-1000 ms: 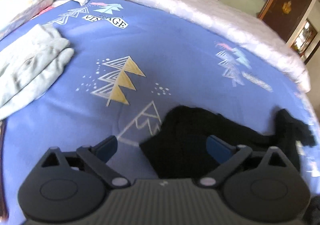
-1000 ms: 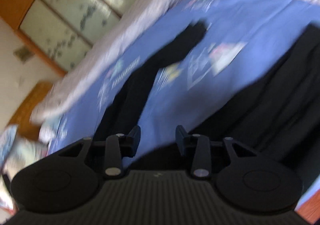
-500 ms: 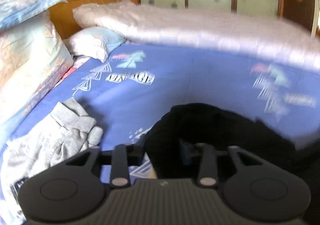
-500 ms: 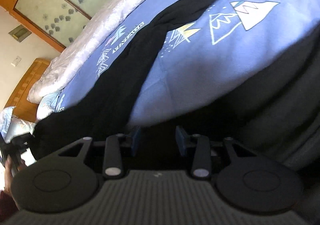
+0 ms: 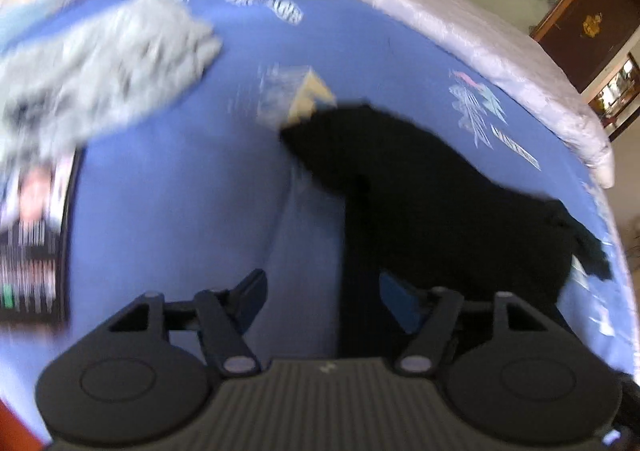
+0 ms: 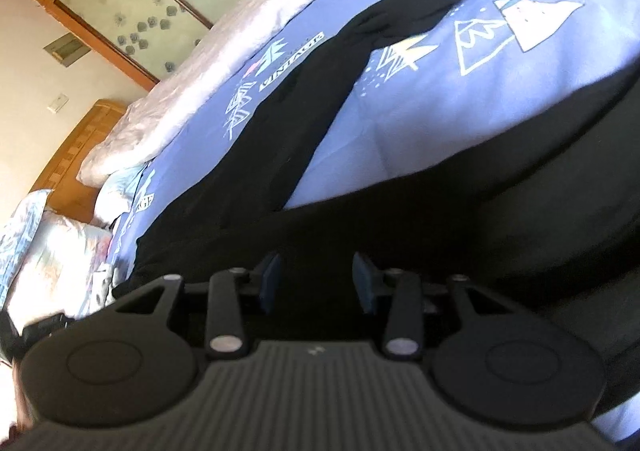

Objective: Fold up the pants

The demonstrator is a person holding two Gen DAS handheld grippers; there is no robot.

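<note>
Blue printed bedsheet (image 6: pixel 460 107) carries the black pants (image 6: pixel 288 131), spread long across it, 1 leg running to the far hem; no tidy fold visible yet, most of the task judged left. Grey garment (image 5: pixel 104 67) lies apart. Left gripper (image 5: pixel 320 291): jaws opening, black cloth between them, unpressed. Right gripper (image 6: pixel 318 281): jaws opening over dark fabric; grip cannot be told.
</note>
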